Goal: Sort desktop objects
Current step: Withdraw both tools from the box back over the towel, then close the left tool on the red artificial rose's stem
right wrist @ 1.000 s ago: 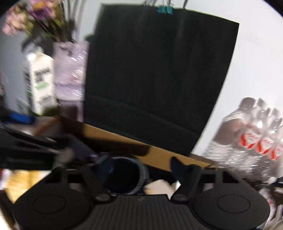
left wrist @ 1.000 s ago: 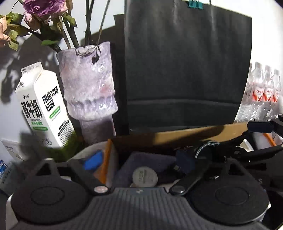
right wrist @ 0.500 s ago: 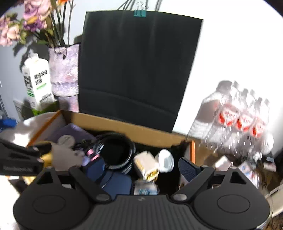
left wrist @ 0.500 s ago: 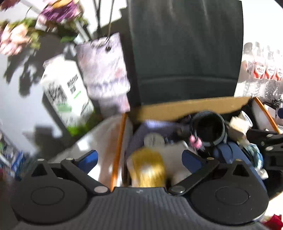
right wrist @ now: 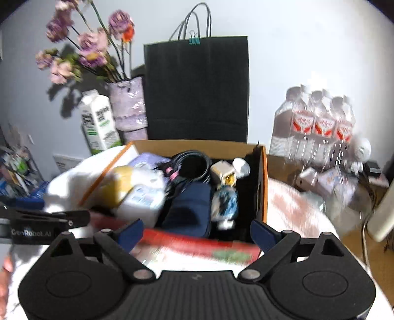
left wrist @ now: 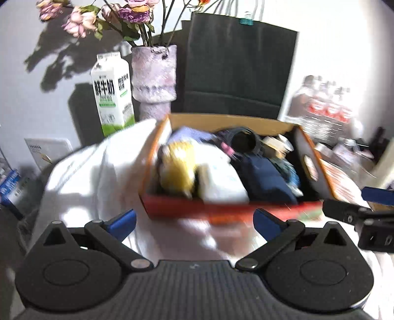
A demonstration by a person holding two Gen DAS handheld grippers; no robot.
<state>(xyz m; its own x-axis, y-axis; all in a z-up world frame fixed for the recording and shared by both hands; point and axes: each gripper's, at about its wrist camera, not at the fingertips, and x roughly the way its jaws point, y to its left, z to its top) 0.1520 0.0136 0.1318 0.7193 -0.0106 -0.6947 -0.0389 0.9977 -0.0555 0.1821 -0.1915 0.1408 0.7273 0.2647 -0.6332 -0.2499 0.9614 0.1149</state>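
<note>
Cardboard box [right wrist: 263, 187] sits packed at twelve o'clock; both grippers hover empty short of it.
Left gripper [left wrist: 194, 220] jaws apart, right gripper [right wrist: 197, 232] jaws opening on nothing; next needs another loose object.

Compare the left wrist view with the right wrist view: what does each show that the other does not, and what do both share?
Only the left wrist view shows the left gripper from behind, open and empty. Only the right wrist view shows the black paper bag's grey handles and the right gripper from behind, jaws opening, nothing between them. Both show the orange cardboard box, white milk carton and lilac vase.
</note>
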